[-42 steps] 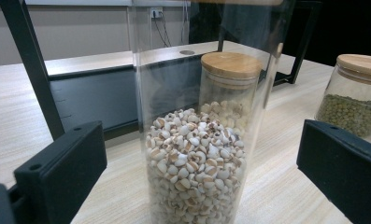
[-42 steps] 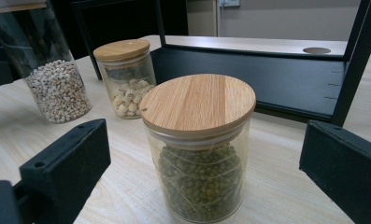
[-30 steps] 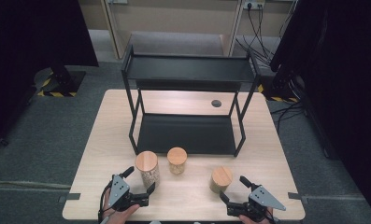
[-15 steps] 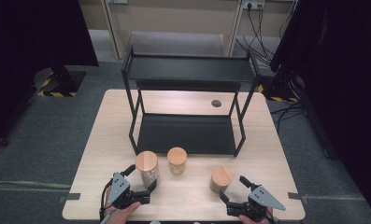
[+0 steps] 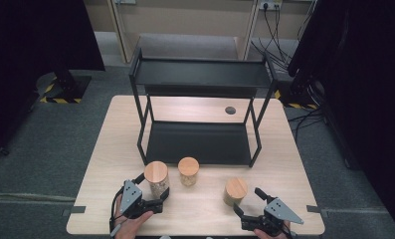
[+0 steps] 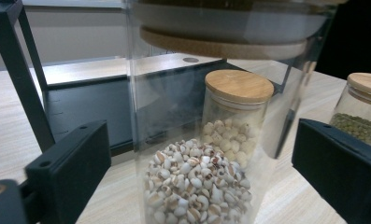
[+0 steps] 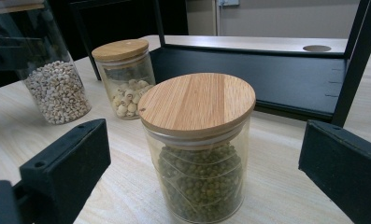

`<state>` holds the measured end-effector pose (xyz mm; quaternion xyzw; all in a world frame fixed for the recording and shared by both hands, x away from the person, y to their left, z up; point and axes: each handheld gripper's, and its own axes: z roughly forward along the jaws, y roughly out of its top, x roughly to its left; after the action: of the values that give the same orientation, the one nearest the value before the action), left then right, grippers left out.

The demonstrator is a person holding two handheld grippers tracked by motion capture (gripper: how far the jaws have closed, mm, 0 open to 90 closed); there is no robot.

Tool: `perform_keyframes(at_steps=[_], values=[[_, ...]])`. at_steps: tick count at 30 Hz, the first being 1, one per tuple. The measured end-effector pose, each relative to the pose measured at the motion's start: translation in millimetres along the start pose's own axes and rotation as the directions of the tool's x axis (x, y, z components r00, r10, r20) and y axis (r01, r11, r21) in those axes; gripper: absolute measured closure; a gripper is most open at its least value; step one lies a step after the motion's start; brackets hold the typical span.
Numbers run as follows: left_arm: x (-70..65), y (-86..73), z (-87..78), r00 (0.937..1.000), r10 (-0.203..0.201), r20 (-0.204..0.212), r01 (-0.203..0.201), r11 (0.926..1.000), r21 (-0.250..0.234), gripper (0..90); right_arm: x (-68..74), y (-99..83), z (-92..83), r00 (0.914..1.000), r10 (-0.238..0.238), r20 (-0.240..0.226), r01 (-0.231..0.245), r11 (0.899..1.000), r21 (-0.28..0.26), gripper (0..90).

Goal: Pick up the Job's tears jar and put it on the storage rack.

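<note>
Three glass jars with wooden lids stand in front of the black shelf (image 5: 200, 142). The tall jar (image 5: 156, 179) holds small pale grains (image 6: 192, 186) and stands between the jaws of my left gripper (image 5: 151, 188), which is open with a gap on both sides. The middle jar (image 5: 188, 171) holds larger white seeds (image 6: 230, 133). The short jar (image 5: 235, 191) of green beans (image 7: 199, 186) sits just ahead of my right gripper (image 5: 248, 201), which is open, its jaws wide on either side of the jar in the right gripper view.
The two-tier black shelf has thin corner posts (image 5: 143, 132) and a low bottom tray (image 7: 248, 70) just behind the jars. A round cable hole (image 5: 230, 110) sits in the light wooden table (image 5: 284, 164) behind it. Dark curtains flank the table.
My left gripper has crept slightly forward around the tall jar. The right gripper and the jars have stayed in place.
</note>
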<state>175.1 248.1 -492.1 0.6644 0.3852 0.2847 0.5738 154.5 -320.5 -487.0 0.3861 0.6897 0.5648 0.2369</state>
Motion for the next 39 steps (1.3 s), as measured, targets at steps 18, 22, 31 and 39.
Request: perform_keyframes(at_steps=[18,22,31,39], values=[[3.1,6.2,7.4,0.9996,0.027,0.014,-0.027,0.9989,0.037,25.0,-0.2,-0.2,-0.1,1.0,0.005,0.004,-0.005,1.0,-0.003,2.7],[3.2,9.2,8.9,0.9996,0.027,0.012,-0.028,0.9986,0.045,25.1,-0.4,-0.2,0.2,1.0,0.006,0.003,-0.006,1.0,-0.003,2.8],[3.7,21.6,15.0,0.9998,0.021,0.006,-0.021,0.9994,0.028,25.2,-0.8,-0.3,-0.7,0.9999,0.009,0.006,-0.009,1.0,-0.007,2.8],[8.1,32.6,25.5,0.9998,0.016,-0.007,-0.016,0.9993,0.035,25.2,-1.0,-0.4,-1.3,0.9999,0.011,0.008,-0.01,1.0,-0.011,2.8]])
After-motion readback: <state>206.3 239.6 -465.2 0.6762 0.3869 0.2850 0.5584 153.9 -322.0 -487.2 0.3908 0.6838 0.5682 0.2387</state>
